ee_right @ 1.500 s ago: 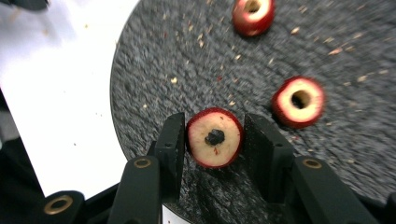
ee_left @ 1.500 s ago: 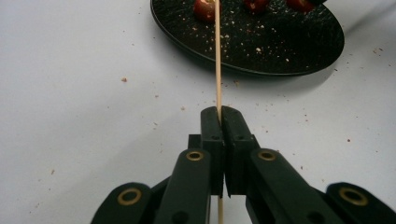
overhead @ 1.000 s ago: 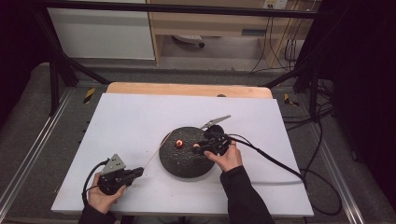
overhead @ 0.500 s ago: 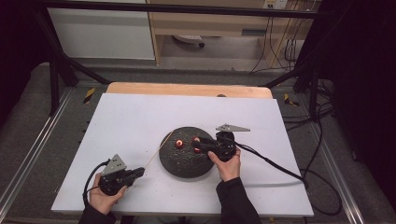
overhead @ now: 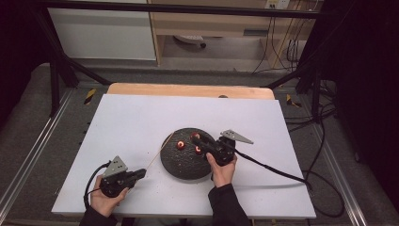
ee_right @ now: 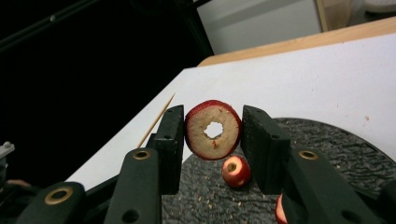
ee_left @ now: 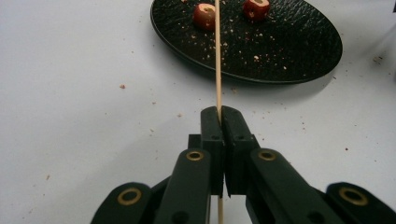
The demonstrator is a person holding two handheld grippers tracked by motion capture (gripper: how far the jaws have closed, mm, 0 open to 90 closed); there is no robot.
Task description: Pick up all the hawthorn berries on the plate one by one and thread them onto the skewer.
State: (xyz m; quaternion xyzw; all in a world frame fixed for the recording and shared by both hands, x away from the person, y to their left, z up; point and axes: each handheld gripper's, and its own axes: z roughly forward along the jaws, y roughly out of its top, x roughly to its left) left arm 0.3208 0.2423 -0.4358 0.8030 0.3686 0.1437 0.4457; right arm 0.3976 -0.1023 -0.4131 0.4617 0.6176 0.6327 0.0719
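Where tongs (ee_right: 212, 133) grip, ring-shaped cored fruit slice (ee_right: 213, 130)

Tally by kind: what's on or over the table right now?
Red cored fruit pieces: 3 (one in the right hand-held gripper, two on the plate)
Black plate: 1
Wooden skewer: 1 (in the left hand-held gripper)
Hand-held grippers: 2
Total: 7

A white rectangular tabletop (overhead: 141, 117) is sitting on a light wooden board (overhead: 188, 89). Grey carpeted floor (overhead: 33, 141) is surrounding it. Black cables (overhead: 324, 127) are trailing beside a black metal frame (overhead: 56, 66).
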